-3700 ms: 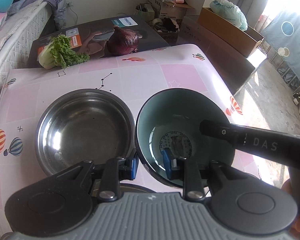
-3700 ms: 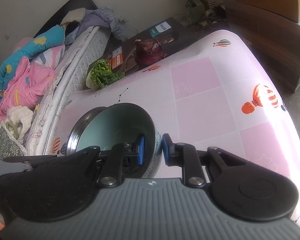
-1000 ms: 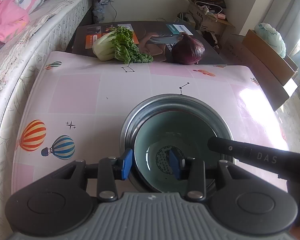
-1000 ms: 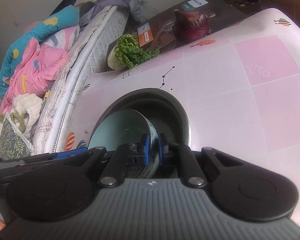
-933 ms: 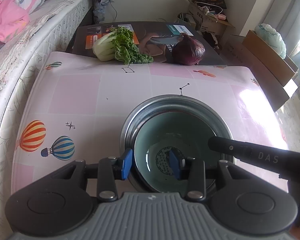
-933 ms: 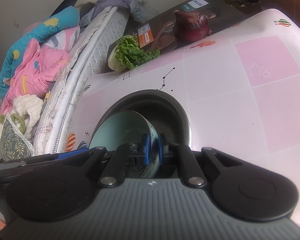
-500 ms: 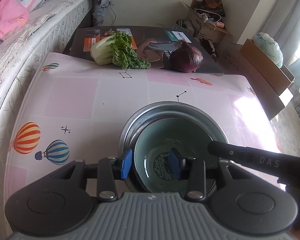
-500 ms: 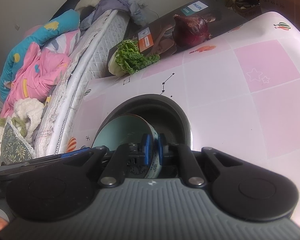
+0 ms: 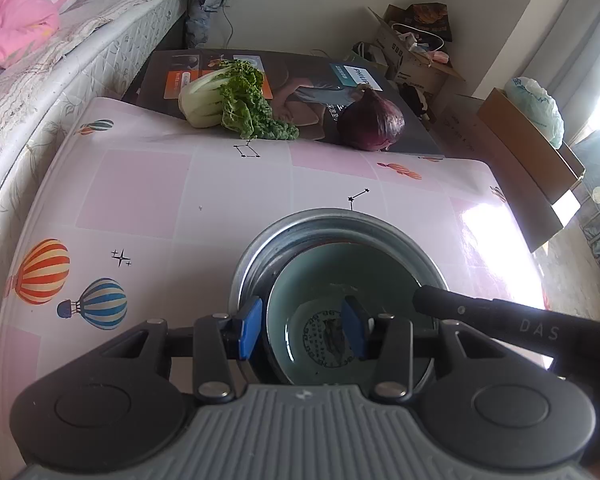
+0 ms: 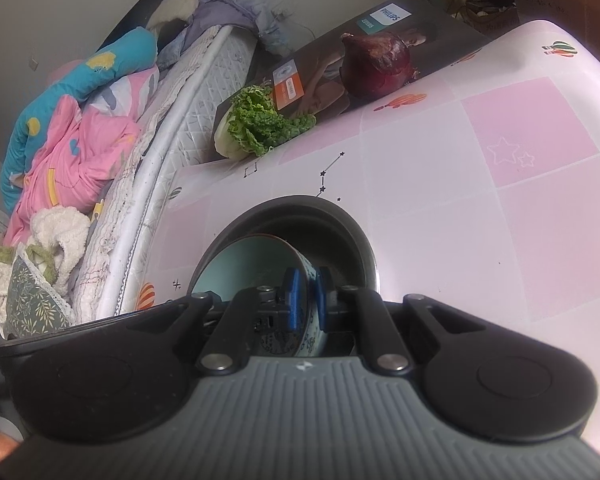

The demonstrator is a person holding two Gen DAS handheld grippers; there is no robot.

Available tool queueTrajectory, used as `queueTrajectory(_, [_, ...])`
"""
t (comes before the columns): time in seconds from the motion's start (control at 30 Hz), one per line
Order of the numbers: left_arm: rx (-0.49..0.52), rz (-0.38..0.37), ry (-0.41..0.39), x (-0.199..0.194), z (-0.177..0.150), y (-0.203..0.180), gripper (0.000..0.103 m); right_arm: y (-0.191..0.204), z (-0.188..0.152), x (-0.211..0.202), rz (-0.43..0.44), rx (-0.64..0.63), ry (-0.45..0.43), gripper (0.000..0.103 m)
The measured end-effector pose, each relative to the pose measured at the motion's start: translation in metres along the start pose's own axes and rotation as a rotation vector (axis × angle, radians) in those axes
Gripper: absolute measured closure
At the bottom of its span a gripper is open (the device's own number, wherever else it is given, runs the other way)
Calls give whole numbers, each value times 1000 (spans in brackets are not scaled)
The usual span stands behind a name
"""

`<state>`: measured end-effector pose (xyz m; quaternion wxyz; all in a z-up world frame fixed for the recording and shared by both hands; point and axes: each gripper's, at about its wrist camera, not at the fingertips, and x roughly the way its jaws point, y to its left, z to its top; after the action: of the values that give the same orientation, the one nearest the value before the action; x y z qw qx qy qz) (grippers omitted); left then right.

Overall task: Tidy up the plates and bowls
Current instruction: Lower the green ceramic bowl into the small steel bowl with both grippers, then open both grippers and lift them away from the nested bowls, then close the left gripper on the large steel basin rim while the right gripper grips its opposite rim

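A teal ceramic bowl [image 9: 340, 276] [image 10: 240, 268] leans tilted inside a larger steel bowl [image 9: 332, 220] [image 10: 340, 220] on the pink balloon-print table [image 9: 140, 184]. My right gripper [image 10: 306, 300] is shut on the teal bowl's right wall, one blue pad inside and one outside. Its black finger [image 9: 480, 316] reaches in from the right in the left wrist view. My left gripper [image 9: 300, 330] stands open over the bowls' near side. Its left pad is by the steel rim and its right pad hangs inside the teal bowl, neither pressing.
A leafy cabbage [image 9: 232, 100] and a red onion [image 9: 374, 124] lie on a dark flat box [image 9: 300, 76] at the table's far edge. A mattress [image 9: 60, 80] with bedding runs along the left. Cardboard boxes [image 9: 520, 132] stand on the floor to the right.
Earlier the teal bowl hung beside the steel bowl; now it is inside it. Over the last second both grippers barely moved, and the right grip is unchanged.
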<state>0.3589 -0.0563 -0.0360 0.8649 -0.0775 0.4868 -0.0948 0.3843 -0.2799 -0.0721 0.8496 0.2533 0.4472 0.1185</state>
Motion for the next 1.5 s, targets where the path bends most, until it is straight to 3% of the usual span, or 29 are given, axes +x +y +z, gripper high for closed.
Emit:
queueTrajectory(0.23, [6,-9,0,-2,-1,0,59,-4,0,-2,26,25,2,92])
queueTrajectory(0.43, [49,19,-3,-15,-5,-4,44,-10,-4,-22,117,53,-7,86])
queueTrajectory(0.67, [116,44,-31,-47,-16,-10,25,-6,-17,-77,174,48,-68,57])
queueTrajectory(0.8, [138,65,-43,-71,-28,-8,22,-6,-29,-113,178,45,-111,46])
queueTrajectory(1.0, [132,73,-73,-113,-52,4,14,-5,-63,-165,154,35,-182,30])
queueTrajectory(1.27, [129,93,-120,-161,-101,21,7,8,-121,-205,101,-3,-221,25])
queueTrajectory(1.5, [73,120,-146,-189,-150,46,6,25,-170,-214,70,-28,-200,24])
